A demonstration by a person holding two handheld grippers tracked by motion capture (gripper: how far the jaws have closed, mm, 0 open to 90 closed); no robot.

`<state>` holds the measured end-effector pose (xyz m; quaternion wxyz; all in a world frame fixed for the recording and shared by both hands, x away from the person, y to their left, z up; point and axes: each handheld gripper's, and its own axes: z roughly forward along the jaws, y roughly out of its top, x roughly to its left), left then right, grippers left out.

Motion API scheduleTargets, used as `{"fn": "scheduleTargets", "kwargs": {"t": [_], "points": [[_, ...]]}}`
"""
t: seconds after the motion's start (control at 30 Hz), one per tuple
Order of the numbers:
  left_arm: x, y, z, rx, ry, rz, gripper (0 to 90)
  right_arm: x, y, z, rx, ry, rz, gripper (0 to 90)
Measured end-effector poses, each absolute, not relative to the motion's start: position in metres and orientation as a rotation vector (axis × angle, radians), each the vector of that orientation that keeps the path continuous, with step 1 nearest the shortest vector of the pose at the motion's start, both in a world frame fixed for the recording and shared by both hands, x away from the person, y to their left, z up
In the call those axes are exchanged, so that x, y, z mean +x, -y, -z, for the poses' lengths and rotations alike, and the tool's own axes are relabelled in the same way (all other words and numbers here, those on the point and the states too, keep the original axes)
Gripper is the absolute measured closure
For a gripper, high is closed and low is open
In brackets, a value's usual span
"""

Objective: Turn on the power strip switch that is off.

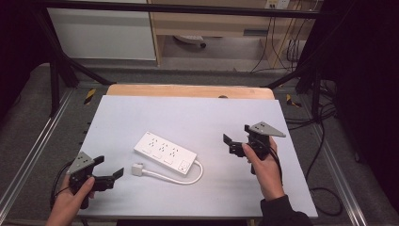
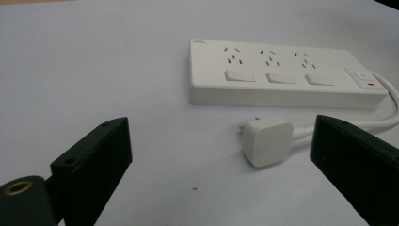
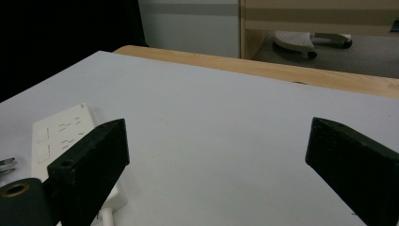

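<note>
— White plastic all over: does that small square plug (image 2: 266, 140) on the counter (image 1: 141, 110) weigh anything?

— Probably very little. It looks hard and smooth, so the left tool (image 1: 109, 170), its jaws wide apart and pointed at it, should pinch the flat sides.

— And the long white three-socket power strip (image 1: 164, 153)?

— Rigid, heavier, mid-counter; its stiff white cord (image 1: 181, 179) loops back. The right tool (image 1: 237, 139) hovers beside it, jaws spread, holding nothing.

A lab-style recording station is indicated: a white-topped table (image 1: 141, 113) is enclosed by a black metal frame (image 1: 56, 70), cables (image 1: 282, 42) are trailed across a grey carpeted floor (image 1: 28, 117), and plain wooden furniture (image 1: 202, 23) stands behind.
</note>
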<state>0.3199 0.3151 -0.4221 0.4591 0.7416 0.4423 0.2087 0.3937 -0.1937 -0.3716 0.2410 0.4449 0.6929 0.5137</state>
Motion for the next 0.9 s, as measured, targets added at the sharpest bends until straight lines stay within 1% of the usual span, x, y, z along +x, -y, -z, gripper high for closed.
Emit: {"fn": "scheduleTargets", "kwargs": {"t": [0.3,0.63,0.9], "points": [[0.320,-0.316,0.422,1.820,-1.089,-0.519,6.1,0.386,0.218,0.381,1.250,-1.866,-1.392,7.0],[0.320,-0.315,0.421,1.821,-1.090,-0.521,6.1,0.375,0.244,0.410,1.269,-1.864,-1.319,7.2],[0.320,-0.315,0.422,1.823,-1.092,-0.520,6.1,0.372,0.258,0.427,1.350,-1.892,-1.229,6.9]]}}
